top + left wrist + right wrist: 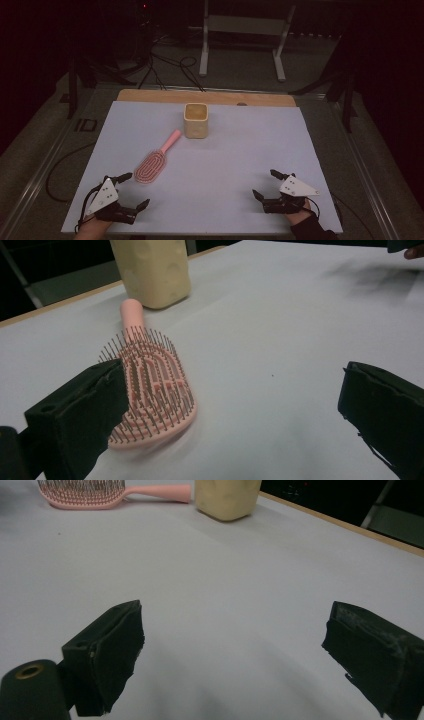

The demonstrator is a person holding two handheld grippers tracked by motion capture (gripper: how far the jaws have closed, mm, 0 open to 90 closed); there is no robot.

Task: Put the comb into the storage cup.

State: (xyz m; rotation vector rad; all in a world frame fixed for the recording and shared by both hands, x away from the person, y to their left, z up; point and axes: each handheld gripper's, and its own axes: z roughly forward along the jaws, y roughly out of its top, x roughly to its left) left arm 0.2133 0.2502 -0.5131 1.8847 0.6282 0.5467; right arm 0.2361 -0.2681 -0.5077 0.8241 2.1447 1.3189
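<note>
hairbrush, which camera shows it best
The left gripper view: the hairbrush lies close up, bristles up, its handle end by the cup. The high view shows it whole but small, lying slantwise near the left gripper. The right gripper view shows it far off at the top edge.

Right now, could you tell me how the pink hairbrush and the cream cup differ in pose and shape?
The hairbrush lies flat on the table with bristles up; the cup stands upright, mouth open to the top. The hairbrush is long and slim with a handle; the cup is squat and boxy. The hairbrush sits nearer the left gripper. Both rest untouched on the white sheet.
</note>
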